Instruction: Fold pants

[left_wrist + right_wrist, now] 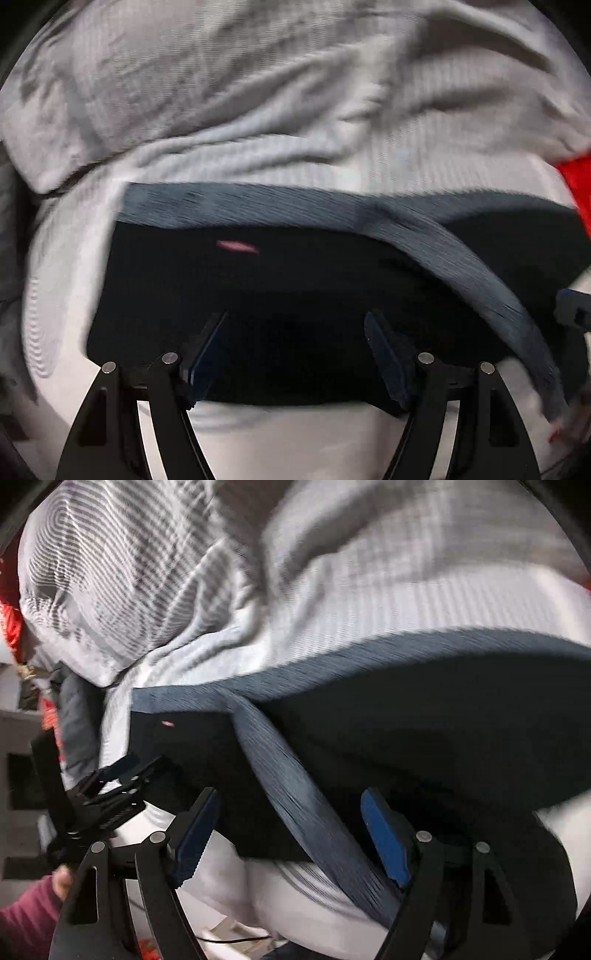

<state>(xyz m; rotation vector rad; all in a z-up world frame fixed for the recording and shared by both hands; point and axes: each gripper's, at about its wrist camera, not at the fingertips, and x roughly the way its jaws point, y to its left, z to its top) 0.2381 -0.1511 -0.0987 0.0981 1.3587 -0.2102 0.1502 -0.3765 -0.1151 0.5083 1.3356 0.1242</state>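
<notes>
The black pants (280, 295) lie on a bed covered by a light grey striped sheet. A grey-blue waistband (236, 206) runs along their far edge, and a loose strip of it (491, 295) curves down to the right. My left gripper (295, 350) is open, its jaws spread over the near edge of the black cloth. In the right wrist view the pants (424, 720) fill the middle and right, with the waistband strip (291, 794) running between the jaws. My right gripper (291, 834) is open above the cloth. The left gripper (122, 771) shows at the left there.
A crumpled grey striped blanket (258, 92) is heaped behind the pants, also seen in the right wrist view (147, 590). Something red (580, 184) lies at the right edge. A hand in a dark red sleeve (33, 904) is at lower left. Clutter sits beside the bed at left.
</notes>
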